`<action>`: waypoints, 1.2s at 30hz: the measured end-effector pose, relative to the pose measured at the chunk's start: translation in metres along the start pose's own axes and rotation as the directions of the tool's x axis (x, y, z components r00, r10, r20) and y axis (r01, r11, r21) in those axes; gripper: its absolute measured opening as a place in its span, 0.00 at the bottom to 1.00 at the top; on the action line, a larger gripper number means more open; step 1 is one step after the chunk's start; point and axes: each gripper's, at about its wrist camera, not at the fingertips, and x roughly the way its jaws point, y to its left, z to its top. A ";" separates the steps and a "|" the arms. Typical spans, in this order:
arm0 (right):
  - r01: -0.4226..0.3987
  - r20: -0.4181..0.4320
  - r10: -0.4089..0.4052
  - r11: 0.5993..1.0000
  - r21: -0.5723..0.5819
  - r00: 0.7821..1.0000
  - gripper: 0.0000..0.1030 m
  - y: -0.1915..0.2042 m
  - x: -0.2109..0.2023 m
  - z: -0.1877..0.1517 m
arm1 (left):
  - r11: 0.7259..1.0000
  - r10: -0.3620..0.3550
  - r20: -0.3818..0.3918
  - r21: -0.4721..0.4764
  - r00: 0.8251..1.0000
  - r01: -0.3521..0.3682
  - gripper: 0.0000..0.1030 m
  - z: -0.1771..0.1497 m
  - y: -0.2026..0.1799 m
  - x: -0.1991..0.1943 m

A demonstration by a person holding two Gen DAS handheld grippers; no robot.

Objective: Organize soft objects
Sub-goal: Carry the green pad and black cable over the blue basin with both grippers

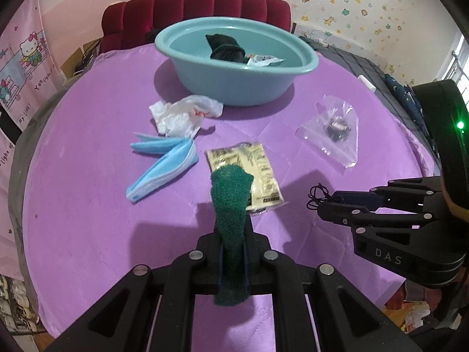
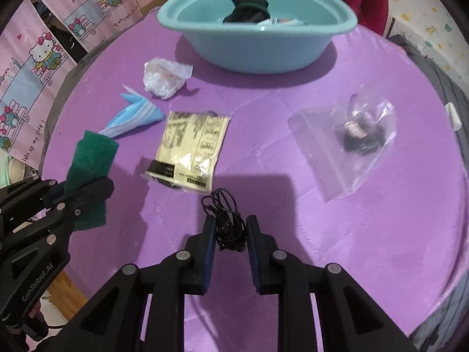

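Note:
My left gripper [image 1: 233, 234] is shut on a green scouring pad [image 1: 231, 205] and holds it above the purple table; the pad also shows in the right wrist view [image 2: 91, 158]. My right gripper [image 2: 230, 226] is open, its fingers on either side of a tangled black cord [image 2: 225, 220] that lies on the table. A teal basin [image 1: 234, 82] at the far side holds a dark cloth [image 1: 225, 48] and a small white packet. It also shows in the right wrist view [image 2: 255, 44].
On the purple cover lie a crumpled white bag [image 1: 181, 114], blue face masks [image 1: 164, 164], a yellow printed packet [image 2: 190, 146] and a clear zip bag with dark contents [image 2: 351, 135]. A red headboard [image 1: 199, 8] stands behind the basin.

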 end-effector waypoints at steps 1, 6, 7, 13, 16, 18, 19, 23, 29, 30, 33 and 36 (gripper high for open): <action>0.007 0.002 -0.007 1.000 0.000 1.000 0.21 -0.001 -0.004 0.002 | 1.000 -0.011 -0.001 0.002 1.000 0.011 0.10 0.003 -0.001 -0.001; 0.010 0.023 -0.010 1.000 0.003 1.000 0.21 -0.004 -0.022 0.011 | 0.999 -0.014 0.014 0.030 1.000 0.014 0.10 0.016 -0.006 -0.012; 0.010 0.030 -0.011 1.000 0.005 0.999 0.21 -0.006 -0.027 0.012 | 0.999 -0.017 0.018 0.033 1.000 0.016 0.10 0.019 -0.007 -0.014; 0.004 0.062 -0.006 1.000 0.028 0.998 0.21 -0.015 -0.059 0.023 | 0.997 -0.019 0.063 0.077 0.998 0.014 0.10 0.044 -0.016 -0.035; -0.001 0.082 -0.002 0.999 0.035 0.997 0.21 -0.017 -0.072 0.032 | 0.996 -0.031 0.077 0.089 0.997 0.024 0.10 0.057 -0.018 -0.043; -0.007 0.099 0.003 0.999 0.040 0.995 0.21 -0.018 -0.080 0.039 | 0.995 -0.031 0.083 0.101 0.996 0.022 0.10 0.065 -0.019 -0.046; -0.007 0.108 0.003 0.999 0.040 0.994 0.21 -0.018 -0.082 0.043 | 0.994 -0.030 0.086 0.105 0.996 0.021 0.10 0.067 -0.019 -0.047; -0.011 0.135 0.004 0.999 0.050 0.991 0.21 -0.020 -0.087 0.063 | 0.992 -0.039 0.086 0.124 0.996 0.029 0.10 0.083 -0.018 -0.044; -0.001 0.163 -0.007 0.999 0.049 0.987 0.21 -0.024 -0.095 0.093 | 0.991 -0.031 0.085 0.132 0.996 0.019 0.10 0.109 -0.009 -0.035; -0.005 0.165 -0.004 0.999 0.052 0.986 0.21 -0.025 -0.095 0.100 | 0.991 -0.026 0.085 0.135 0.996 0.014 0.10 0.112 -0.008 -0.033; -0.013 0.163 0.002 0.998 0.065 0.987 0.21 -0.028 -0.094 0.111 | 0.990 -0.022 0.082 0.143 0.996 0.010 0.10 0.126 -0.005 -0.029; -0.006 0.170 -0.006 0.998 0.070 0.986 0.21 -0.032 -0.092 0.126 | 0.988 -0.020 0.080 0.156 0.997 0.007 0.10 0.140 0.000 -0.023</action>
